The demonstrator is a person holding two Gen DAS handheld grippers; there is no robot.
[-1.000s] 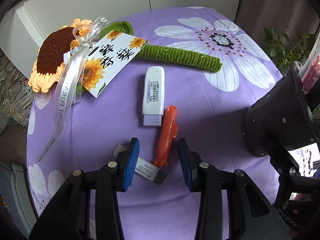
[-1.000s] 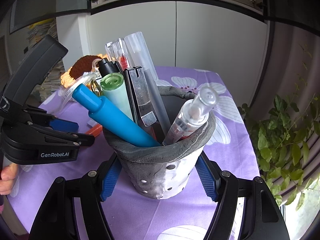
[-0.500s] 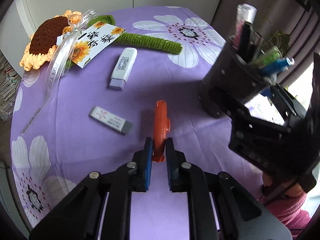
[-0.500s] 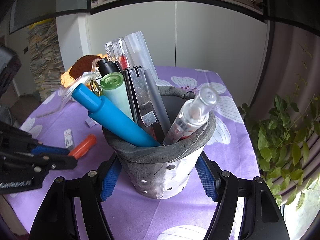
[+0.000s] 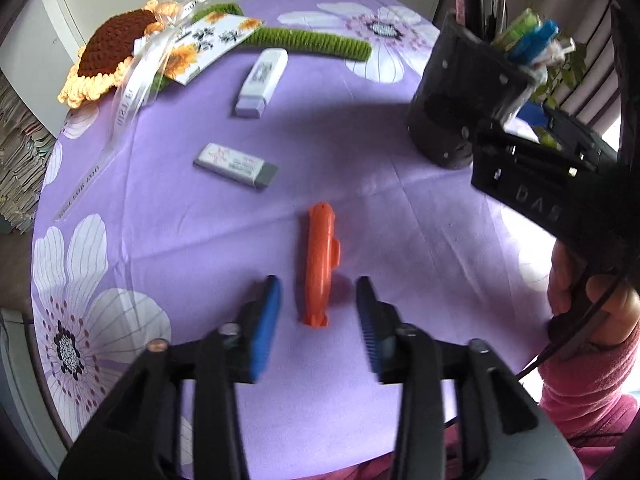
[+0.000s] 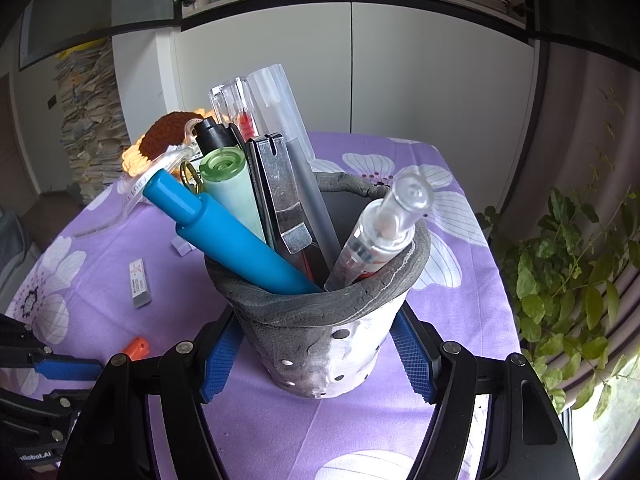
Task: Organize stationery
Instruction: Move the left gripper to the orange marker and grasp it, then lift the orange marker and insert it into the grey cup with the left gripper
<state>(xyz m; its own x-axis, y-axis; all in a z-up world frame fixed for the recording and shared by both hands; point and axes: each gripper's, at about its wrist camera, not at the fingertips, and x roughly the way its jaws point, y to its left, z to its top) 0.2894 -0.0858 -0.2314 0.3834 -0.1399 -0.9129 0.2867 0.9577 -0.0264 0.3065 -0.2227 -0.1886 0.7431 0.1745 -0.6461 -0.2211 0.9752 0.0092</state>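
Purple flowered cloth over counter (image 5: pixel 400 208), white cabinets behind.

Grey pen holder (image 6: pixel 320 320), already packed with pens and markers, sits between right gripper (image 6: pixel 316 354) fingers; blue pads look pressed to its sides.

Left gripper (image 5: pixel 318 316) fingers spread wide, orange utility knife (image 5: pixel 319 268) lying loose between them.

Further ahead of left fingers: eraser (image 5: pixel 236 165), white correction tape (image 5: pixel 262 76).

Judgement: mostly done; three items left to stow.

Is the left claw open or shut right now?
Open. The left claw has its blue pads spread either side of the orange utility knife, not touching it.
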